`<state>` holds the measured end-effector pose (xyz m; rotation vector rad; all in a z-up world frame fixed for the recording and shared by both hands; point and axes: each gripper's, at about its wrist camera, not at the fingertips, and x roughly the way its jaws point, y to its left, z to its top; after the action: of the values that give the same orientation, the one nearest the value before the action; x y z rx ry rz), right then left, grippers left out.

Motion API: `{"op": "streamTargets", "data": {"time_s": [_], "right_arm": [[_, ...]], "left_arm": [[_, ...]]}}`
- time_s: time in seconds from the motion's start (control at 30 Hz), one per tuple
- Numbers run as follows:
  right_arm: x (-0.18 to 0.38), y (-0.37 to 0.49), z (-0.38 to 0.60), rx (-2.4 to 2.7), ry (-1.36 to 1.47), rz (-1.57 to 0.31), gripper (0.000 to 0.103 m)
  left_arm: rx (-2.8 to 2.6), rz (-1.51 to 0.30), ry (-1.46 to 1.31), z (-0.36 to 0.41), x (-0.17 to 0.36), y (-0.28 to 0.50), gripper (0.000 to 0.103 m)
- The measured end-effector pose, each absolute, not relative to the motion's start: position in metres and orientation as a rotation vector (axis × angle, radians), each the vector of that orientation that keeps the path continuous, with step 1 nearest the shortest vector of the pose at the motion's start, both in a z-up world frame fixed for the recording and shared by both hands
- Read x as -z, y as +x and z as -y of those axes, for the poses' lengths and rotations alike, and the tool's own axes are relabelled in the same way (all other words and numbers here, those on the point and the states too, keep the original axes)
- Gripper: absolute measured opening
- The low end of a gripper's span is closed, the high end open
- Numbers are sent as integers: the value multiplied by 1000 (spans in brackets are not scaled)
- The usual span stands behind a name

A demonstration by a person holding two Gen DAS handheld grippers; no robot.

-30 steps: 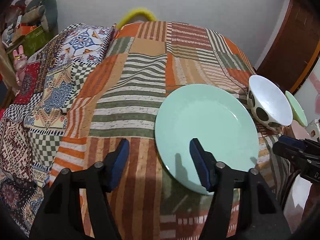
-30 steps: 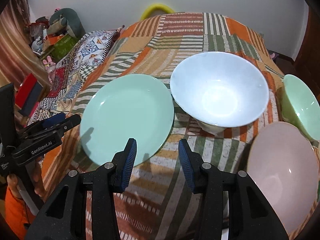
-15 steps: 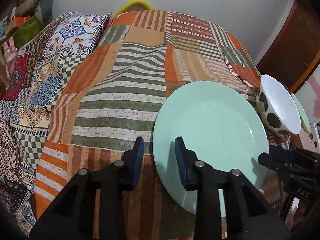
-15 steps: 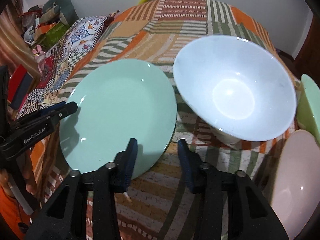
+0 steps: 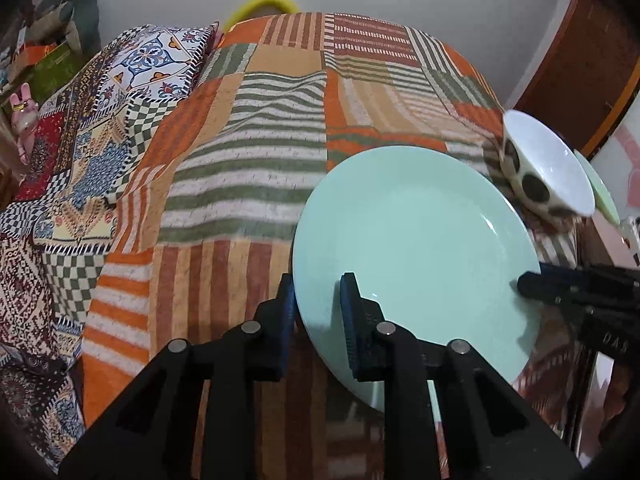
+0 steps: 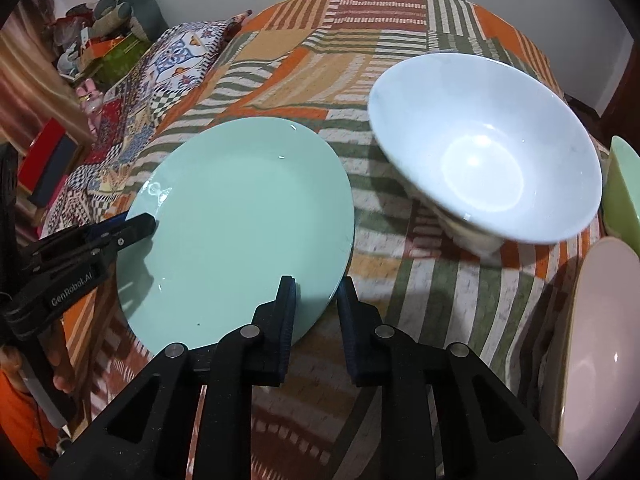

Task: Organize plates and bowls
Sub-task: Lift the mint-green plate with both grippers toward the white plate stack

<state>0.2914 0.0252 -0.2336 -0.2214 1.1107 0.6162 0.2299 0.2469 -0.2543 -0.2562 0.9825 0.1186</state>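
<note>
On the bed, over a patchwork striped bedspread, lies a mint-green plate, with both grippers at its rim on opposite sides.

Left gripper: jaws have just been closing, and the plate's near-left edge sits between the blue pads. One pad is over the plate's face and the other is outside the rim; the gap is narrow, and the pads look clamped on the edge. In the right wrist view the same gripper reaches in from the left, its tip on the plate's left rim.

Right gripper: jaws have also just been closing and are now drawn in on the plate's near-right edge, one pad over the face, the other outside the rim.

White bowl with a dark-spotted outside stands just right of the plate, tilted. A pale green bowl and a pink dish sit at the far right.
</note>
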Motion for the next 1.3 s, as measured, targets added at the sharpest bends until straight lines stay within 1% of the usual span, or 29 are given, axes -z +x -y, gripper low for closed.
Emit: {"op": "streamTargets", "data": {"time_s": [0.2, 0.43, 0.5, 0.8, 0.97, 1.3], "right_arm": [[235, 286, -28, -635, -248, -1113, 20], [240, 298, -35, -620, -219, -1128, 20], [241, 298, -38, -619, -227, -1130, 22], [233, 285, -35, -607, -250, -1108, 20], [220, 275, -24, -623, -223, -1083, 20], [178, 238, 6, -646, -168, -983, 20]], "left_arm": [[-88, -993, -255, -245, 253, 208, 22], [-96, -993, -247, -244, 256, 214, 23], [-103, -990, -239, -243, 256, 215, 23], [-114, -997, -269, -241, 251, 208, 23], [-123, -958, -288, -235, 234, 194, 23], [-111, -865, -259, -207, 182, 152, 23]]}}
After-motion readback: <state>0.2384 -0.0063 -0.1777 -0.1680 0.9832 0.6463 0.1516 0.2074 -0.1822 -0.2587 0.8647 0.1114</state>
